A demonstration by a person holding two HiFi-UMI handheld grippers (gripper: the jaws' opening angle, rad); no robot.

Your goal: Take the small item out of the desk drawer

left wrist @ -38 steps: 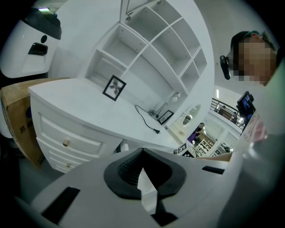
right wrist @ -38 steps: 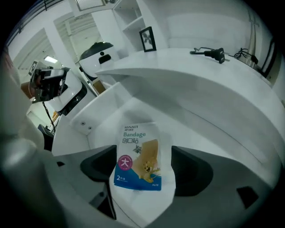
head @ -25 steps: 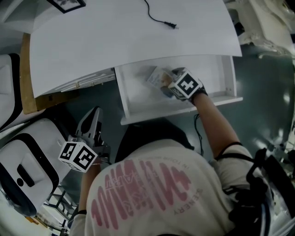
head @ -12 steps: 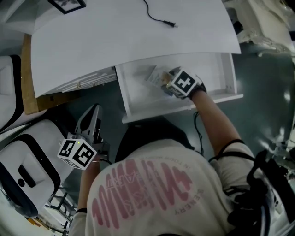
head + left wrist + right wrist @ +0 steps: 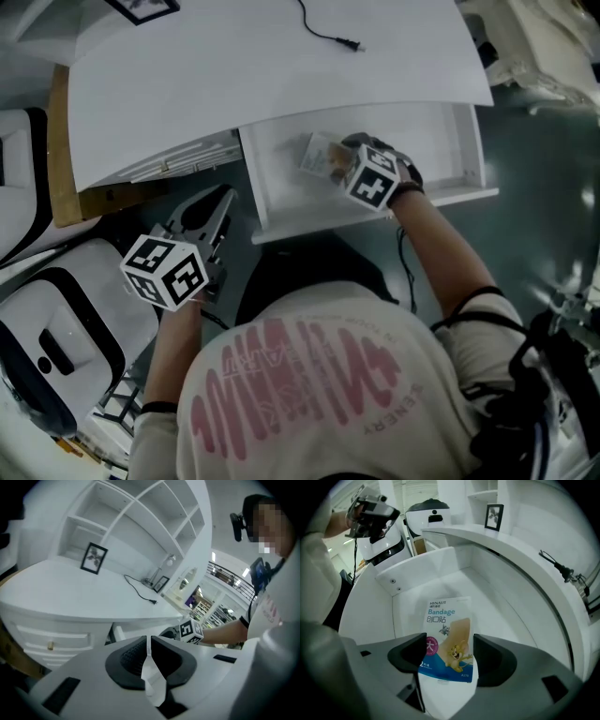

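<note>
A small bandage box [image 5: 447, 639], white and blue with a cartoon mouse, lies in the open white desk drawer [image 5: 450, 150]. My right gripper [image 5: 449, 654] reaches into the drawer with one pad against each long side of the box, so the jaws grip it across its width. In the head view the box [image 5: 319, 155] shows just left of the right gripper [image 5: 336, 169]. My left gripper [image 5: 217, 202] hangs outside the drawer, left of its front corner, with the jaws shut on nothing [image 5: 148, 644].
The white desk top [image 5: 234, 75] overhangs the drawer's back and carries a black cable [image 5: 323, 33] and a picture frame [image 5: 141, 7]. A white and black machine [image 5: 56, 328] stands at the lower left. A wooden panel [image 5: 61, 159] runs beside the desk.
My left gripper has risen and moved right, closer to the drawer's front corner. The right gripper stays over the box in the drawer, shifted only a little.
</note>
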